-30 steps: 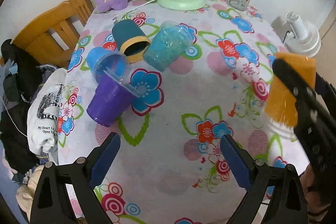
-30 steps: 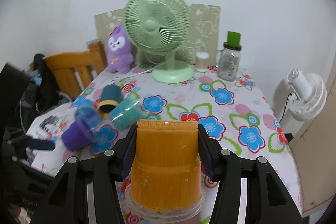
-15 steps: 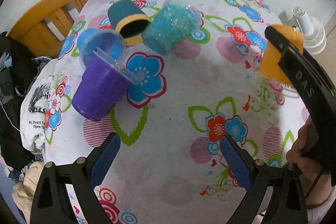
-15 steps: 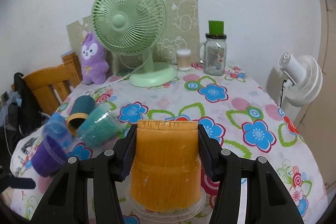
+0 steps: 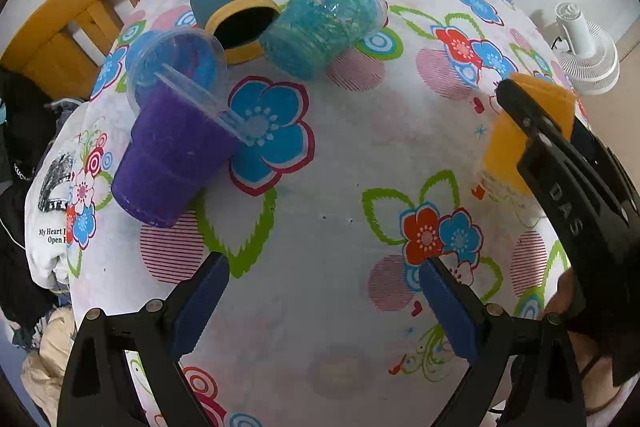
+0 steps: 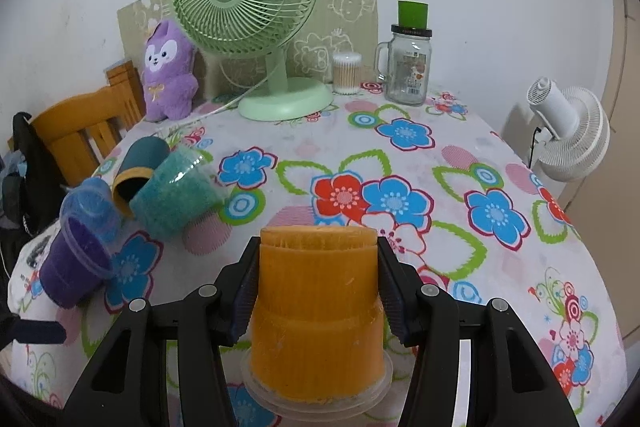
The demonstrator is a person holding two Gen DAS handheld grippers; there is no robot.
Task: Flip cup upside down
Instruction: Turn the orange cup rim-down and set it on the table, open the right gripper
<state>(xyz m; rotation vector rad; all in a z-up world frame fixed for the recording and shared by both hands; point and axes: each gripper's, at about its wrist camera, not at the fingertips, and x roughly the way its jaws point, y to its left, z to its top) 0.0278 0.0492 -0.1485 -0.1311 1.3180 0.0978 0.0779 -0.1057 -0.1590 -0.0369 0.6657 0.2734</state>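
Observation:
My right gripper is shut on an orange cup that stands upside down, rim toward the floral tablecloth; whether the rim touches the cloth I cannot tell. The cup also shows at the right of the left wrist view. My left gripper is open and empty above the cloth. A purple cup, a blue cup, a dark teal cup and a turquoise cup lie on their sides at the left.
A green desk fan, a purple plush toy, a cotton-swab jar and a glass mug with a green lid stand at the table's far edge. A wooden chair is at the left, a white fan at the right.
My left gripper has moved forward and lower toward the lying cups. My right gripper has swung a little with the orange cup still held upside down.

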